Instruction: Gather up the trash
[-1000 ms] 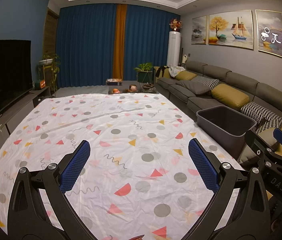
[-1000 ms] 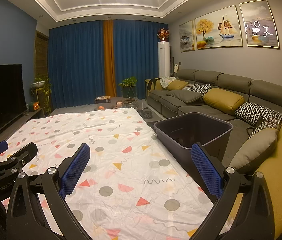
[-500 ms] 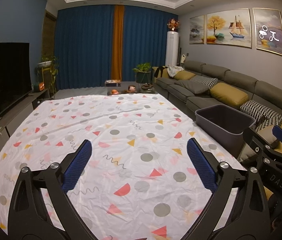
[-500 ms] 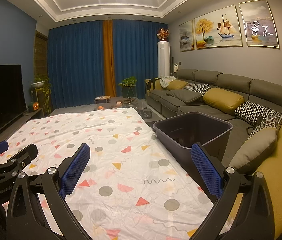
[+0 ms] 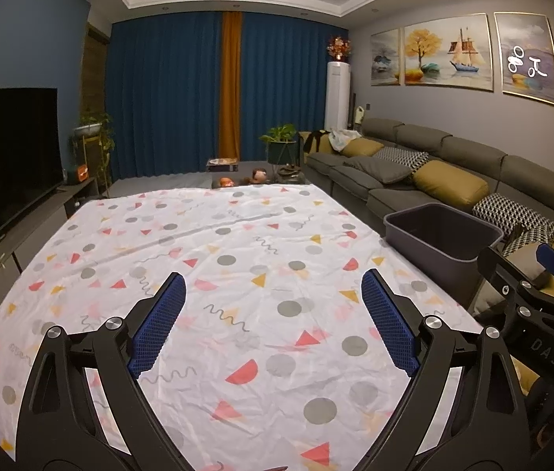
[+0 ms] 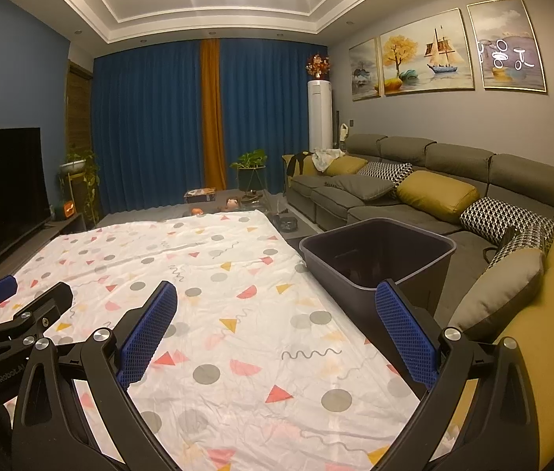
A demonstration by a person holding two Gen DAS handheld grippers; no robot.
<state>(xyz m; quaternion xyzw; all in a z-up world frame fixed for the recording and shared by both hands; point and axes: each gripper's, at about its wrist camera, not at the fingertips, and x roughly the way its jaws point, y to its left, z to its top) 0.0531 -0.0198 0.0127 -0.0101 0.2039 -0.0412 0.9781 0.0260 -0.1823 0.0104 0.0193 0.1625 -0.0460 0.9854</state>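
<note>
A: Trash bin (image 6: 375, 259) — where was it?

B: Centre right of the right wrist frame, a dark grey tub standing just beside the right edge of the patterned sheet (image 6: 214, 314), in front of the grey sofa (image 6: 434, 180). In the left wrist frame the same bin (image 5: 439, 235) sat at middle right, again against the sheet's (image 5: 214, 274) edge.

A: And the claws?

B: The left gripper (image 5: 273, 322) was spread wide at the bottom of its frame, blue pads far apart, nothing between them, only the sheet below. The right gripper (image 6: 277, 333) was just as wide and held nothing; its right pad overlapped the bin's near wall in the picture.

A: Could each see the other?

B: Yes. The right gripper (image 5: 532, 302) showed at the lower right edge of the left frame, the left gripper (image 6: 13, 314) at the lower left of the right frame.

A: Any litter on the sheet?

B: I could not make out any.
</note>
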